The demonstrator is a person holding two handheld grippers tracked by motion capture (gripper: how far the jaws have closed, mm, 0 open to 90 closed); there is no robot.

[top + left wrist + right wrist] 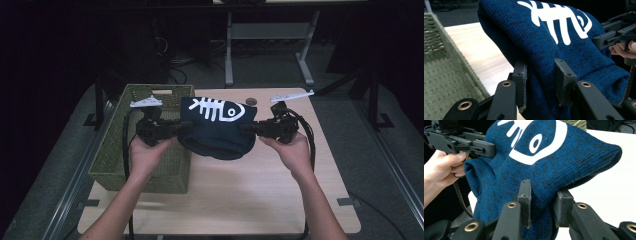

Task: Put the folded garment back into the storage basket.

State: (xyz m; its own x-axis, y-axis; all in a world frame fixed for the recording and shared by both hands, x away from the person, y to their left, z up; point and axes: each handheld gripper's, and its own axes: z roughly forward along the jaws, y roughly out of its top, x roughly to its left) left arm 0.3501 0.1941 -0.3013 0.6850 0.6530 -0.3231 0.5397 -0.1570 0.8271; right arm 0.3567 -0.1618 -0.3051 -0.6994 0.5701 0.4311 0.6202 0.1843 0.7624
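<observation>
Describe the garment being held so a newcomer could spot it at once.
Over the light wooden table, right of the green woven basket, the left gripper and right gripper hold up a dark blue knit. Its white fish-skeleton print marks it.

Both hands raised above the table, left gripper [186, 127] and right gripper [246, 128] each clamped, facing inward.

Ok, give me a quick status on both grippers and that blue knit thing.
Left gripper and right gripper each shut on the blue knit garment. Garment held up between them over the table, fish-bone print up. Green woven basket at left; nothing in the way.
</observation>
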